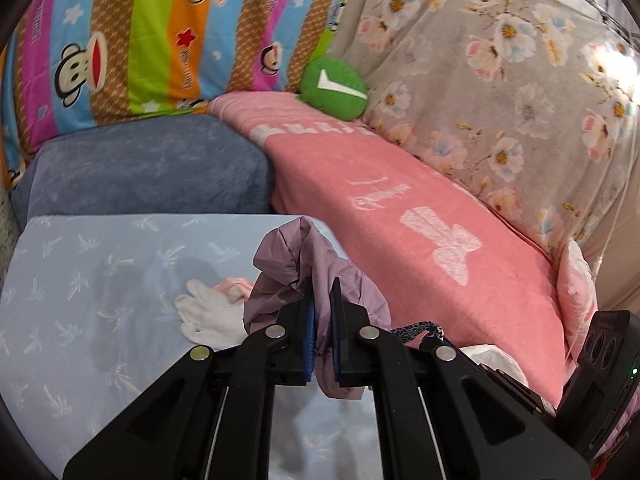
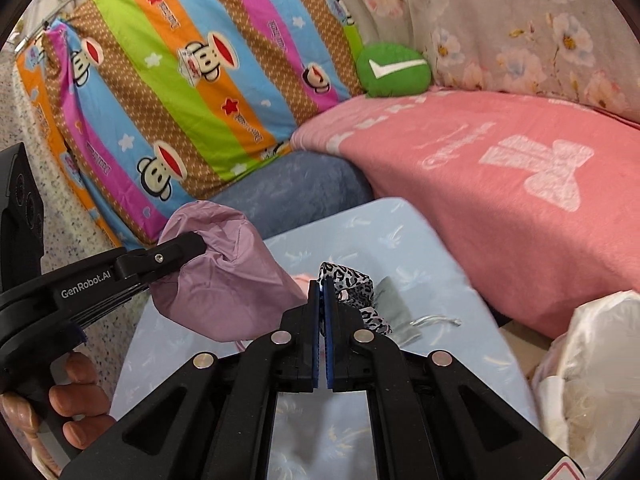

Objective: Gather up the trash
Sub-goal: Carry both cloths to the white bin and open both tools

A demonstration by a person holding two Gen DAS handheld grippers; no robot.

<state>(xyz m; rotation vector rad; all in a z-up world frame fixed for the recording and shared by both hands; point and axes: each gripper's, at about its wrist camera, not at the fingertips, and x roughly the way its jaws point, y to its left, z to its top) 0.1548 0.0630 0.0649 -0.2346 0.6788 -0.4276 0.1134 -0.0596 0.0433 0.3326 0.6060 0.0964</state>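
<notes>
My left gripper (image 1: 322, 292) is shut on a crumpled lilac cloth (image 1: 280, 272), held up over the light blue sheet (image 1: 80, 280). In the right wrist view the same cloth (image 2: 224, 280) bulges around the left gripper (image 2: 194, 242), which a hand (image 2: 76, 400) holds. My right gripper (image 2: 321, 286) is shut on a leopard-print strip (image 2: 356, 284), which also shows in the left wrist view (image 1: 418, 330). White gloves (image 1: 208, 316) and a pink scrap (image 1: 236, 285) lie on the sheet. A grey pouch (image 2: 396, 314) with a thin cord lies beyond the right gripper.
A white plastic bag (image 2: 592, 364) stands at the lower right. A pink blanket (image 1: 420, 220) borders the sheet on the right, and a blue cushion (image 1: 152, 168) lies behind it. Beyond these are a striped monkey-print pillow (image 1: 152, 32), a green round cushion (image 1: 334, 88) and a floral quilt (image 1: 500, 80).
</notes>
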